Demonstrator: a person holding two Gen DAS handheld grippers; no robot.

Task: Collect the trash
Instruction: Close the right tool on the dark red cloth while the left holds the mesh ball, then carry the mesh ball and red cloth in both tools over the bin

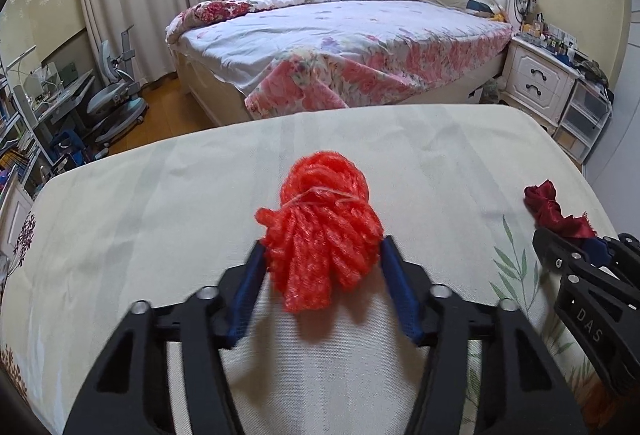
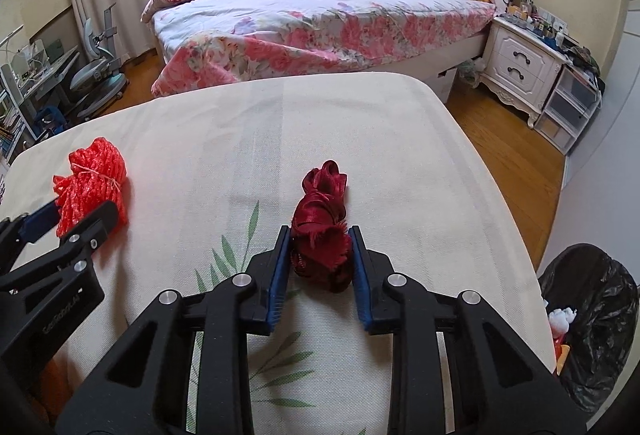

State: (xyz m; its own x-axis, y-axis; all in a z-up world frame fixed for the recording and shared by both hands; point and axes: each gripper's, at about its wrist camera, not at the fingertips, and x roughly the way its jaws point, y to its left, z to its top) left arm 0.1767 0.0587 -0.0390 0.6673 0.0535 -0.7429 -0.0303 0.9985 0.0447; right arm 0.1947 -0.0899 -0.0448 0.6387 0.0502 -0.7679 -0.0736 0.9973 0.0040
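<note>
Right wrist view: the right gripper has its jaws clenched on the dark red ribbon bundle atop the counter. To the left of that bundle, the left gripper grasps the orange mesh bundle between its jaws.

The tablecloth lies bare beyond both bundles; a black-lined bin (part full) stands by its right edge.

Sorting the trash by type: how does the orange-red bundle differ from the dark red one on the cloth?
The orange-red mesh bundle is bright, coarse netting tied with a thin string; the dark red ribbon bundle is glossy, frayed fabric. The mesh bundle looks bulkier and rounder, the ribbon bundle narrower and longer. Both lie on the cream tablecloth, each between a gripper's blue-padded fingers.
</note>
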